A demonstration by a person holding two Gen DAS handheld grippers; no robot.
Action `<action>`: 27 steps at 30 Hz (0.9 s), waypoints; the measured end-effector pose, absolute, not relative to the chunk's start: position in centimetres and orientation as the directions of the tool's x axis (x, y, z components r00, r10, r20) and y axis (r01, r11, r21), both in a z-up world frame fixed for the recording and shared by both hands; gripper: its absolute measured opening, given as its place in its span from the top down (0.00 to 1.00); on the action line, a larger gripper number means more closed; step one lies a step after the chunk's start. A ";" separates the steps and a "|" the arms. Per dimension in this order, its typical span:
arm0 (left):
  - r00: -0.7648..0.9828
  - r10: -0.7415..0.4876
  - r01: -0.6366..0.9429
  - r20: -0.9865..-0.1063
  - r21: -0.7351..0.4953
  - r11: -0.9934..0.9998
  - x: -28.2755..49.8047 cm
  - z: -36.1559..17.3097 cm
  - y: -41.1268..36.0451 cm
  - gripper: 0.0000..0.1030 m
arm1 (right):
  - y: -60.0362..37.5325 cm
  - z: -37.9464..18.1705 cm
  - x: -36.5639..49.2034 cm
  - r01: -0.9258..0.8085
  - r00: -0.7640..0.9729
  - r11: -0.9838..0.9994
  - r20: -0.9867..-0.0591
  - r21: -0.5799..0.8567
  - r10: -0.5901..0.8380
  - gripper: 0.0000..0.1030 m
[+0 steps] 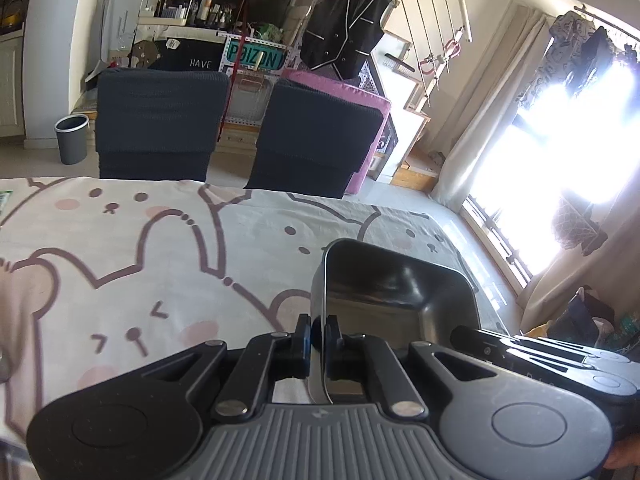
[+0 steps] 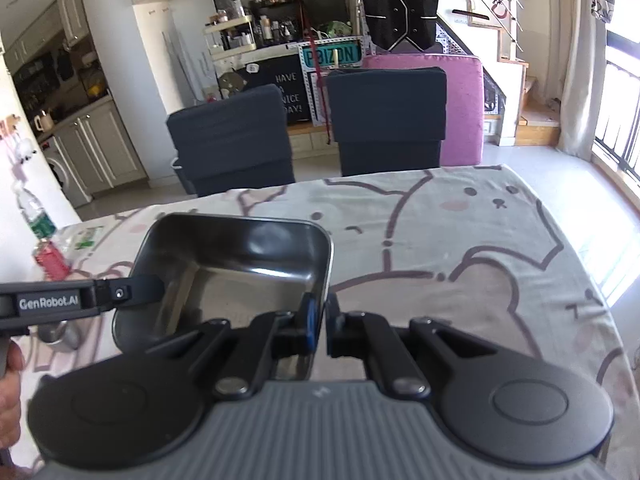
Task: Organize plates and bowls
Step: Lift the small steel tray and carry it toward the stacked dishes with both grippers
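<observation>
Both hand-held grippers, left and right, pinch opposite walls of one steel tray lower-centre, carrying it; placement on the counter likely follows.

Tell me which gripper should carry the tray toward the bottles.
Left, probably. The left gripper clamps the tray by the wall nearer the bottles. The right gripper clamps the opposite wall, farther from them.
</observation>
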State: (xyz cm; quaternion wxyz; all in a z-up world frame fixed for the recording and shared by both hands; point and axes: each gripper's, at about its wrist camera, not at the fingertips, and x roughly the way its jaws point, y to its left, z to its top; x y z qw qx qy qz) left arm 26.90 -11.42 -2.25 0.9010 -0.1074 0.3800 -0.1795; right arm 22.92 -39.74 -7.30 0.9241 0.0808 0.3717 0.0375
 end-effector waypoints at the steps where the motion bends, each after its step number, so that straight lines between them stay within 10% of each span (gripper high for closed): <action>1: 0.649 -0.403 0.244 -0.645 -0.326 0.913 26.3 -2.0 -11.0 0.93 | -39.3 -7.1 22.5 -0.011 0.723 0.983 -0.678 0.181 0.133 0.94; 27: 0.722 -0.190 0.057 -0.665 -0.217 0.974 15.3 -2.2 5.9 0.93 | -22.6 -8.9 16.0 -0.287 0.634 0.936 -0.693 0.201 0.343 0.92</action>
